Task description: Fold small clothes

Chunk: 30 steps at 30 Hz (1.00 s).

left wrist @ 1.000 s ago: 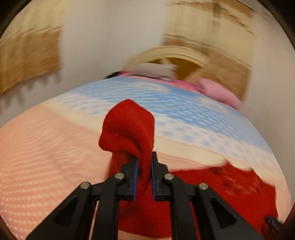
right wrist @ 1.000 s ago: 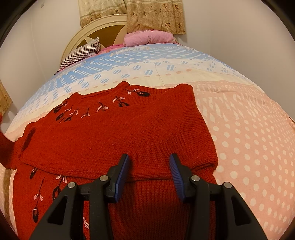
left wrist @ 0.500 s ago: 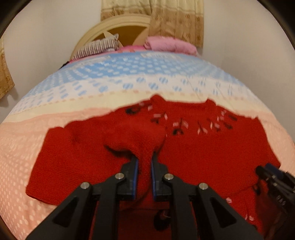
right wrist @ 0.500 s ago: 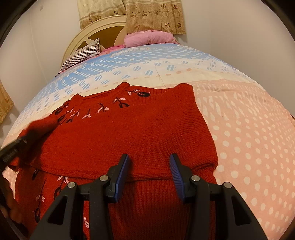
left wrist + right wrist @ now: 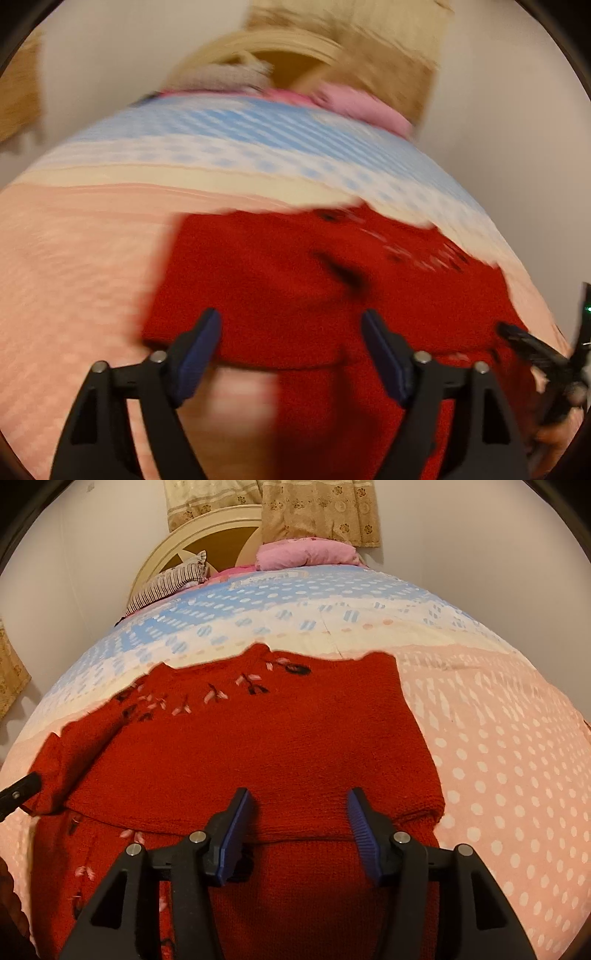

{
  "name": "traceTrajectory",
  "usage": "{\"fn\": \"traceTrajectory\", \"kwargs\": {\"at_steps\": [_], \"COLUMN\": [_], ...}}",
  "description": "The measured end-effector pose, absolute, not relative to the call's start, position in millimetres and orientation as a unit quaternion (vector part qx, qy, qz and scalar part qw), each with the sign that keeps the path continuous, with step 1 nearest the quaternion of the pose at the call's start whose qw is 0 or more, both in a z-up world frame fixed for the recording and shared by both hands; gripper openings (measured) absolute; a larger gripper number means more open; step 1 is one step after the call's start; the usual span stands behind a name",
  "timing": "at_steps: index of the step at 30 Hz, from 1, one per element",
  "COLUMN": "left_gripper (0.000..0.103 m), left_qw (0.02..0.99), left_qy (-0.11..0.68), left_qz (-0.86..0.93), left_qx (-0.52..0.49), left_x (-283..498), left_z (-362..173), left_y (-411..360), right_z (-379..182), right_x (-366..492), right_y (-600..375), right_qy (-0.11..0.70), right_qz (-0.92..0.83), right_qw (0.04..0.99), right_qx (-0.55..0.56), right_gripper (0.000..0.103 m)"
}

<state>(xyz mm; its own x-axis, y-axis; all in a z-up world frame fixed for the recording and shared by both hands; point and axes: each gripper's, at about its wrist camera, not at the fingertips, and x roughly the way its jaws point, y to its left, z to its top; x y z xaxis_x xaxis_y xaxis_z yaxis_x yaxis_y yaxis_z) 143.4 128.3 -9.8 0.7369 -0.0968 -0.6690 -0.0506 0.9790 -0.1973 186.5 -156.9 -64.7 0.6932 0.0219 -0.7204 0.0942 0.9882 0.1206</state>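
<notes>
A red knitted sweater (image 5: 280,746) with small pink and black leaf embroidery lies on the bed, both sleeves folded across its body. In the blurred left wrist view the sweater (image 5: 295,280) lies under and ahead of my left gripper (image 5: 291,325), which is open and empty above the folded left sleeve. My right gripper (image 5: 297,805) is open and empty, hovering over the folded right sleeve's lower edge. The left gripper's tip shows at the left edge of the right wrist view (image 5: 18,794). The right gripper shows at the right edge of the left wrist view (image 5: 535,347).
The bedspread (image 5: 498,757) is pink with white dots near me, cream and blue further back. A striped pillow (image 5: 170,583) and a pink pillow (image 5: 306,552) lie by the cream headboard (image 5: 207,535). Walls stand close on both sides.
My left gripper carried the left sleeve rightward over the sweater's body, then opened and let it go. The sleeve now lies folded on the sweater. The right gripper has stayed still and open.
</notes>
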Motion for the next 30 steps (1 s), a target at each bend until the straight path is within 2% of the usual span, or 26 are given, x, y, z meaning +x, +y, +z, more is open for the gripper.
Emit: {"fn": "traceTrajectory", "kwargs": {"at_steps": [3, 7, 12, 14, 22, 23, 24, 25, 30], "left_gripper": [0.081, 0.081, 0.083, 0.087, 0.09, 0.091, 0.091, 0.092, 0.094], "left_qw": [0.929, 0.916, 0.903, 0.903, 0.903, 0.902, 0.903, 0.903, 0.904], "left_qy": [0.344, 0.359, 0.372, 0.37, 0.371, 0.371, 0.371, 0.371, 0.372], "left_qz": [0.052, 0.095, 0.07, 0.063, 0.058, 0.057, 0.057, 0.056, 0.059], "left_qx": [-0.125, -0.154, -0.202, -0.208, -0.211, -0.211, -0.211, -0.211, -0.204], "left_x": [134.3, 137.1, 137.5, 136.3, 136.9, 136.7, 137.5, 137.6, 140.0], "left_z": [-16.6, -38.9, -52.6, -53.1, -53.3, -53.4, -53.6, -53.6, -53.5], "left_y": [169.4, 192.1, 201.4, 205.1, 209.1, 208.9, 208.4, 208.2, 205.7], "right_z": [-42.2, -29.3, -29.3, -28.8, -50.0, -52.2, -52.7, -51.2, -20.5], "right_x": [186.0, 204.2, 223.0, 229.3, 267.2, 269.0, 271.2, 273.2, 270.4], "right_y": [-144.4, -100.7, -24.1, 8.5, 75.1, 71.2, 67.8, 62.4, 26.9], "right_qy": [0.37, 0.374, 0.383, 0.385, 0.394, 0.398, 0.403, 0.411, 0.377], "right_qz": [0.051, 0.112, 0.152, 0.17, 0.136, 0.133, 0.131, 0.135, 0.161], "right_qw": [0.915, 0.903, 0.903, 0.903, 0.906, 0.904, 0.903, 0.9, 0.911], "right_qx": [0.151, 0.179, 0.119, 0.084, -0.079, -0.081, -0.076, -0.059, 0.042], "right_gripper": [0.055, 0.055, 0.056, 0.056, 0.056, 0.045, 0.015, 0.008, 0.008]}}
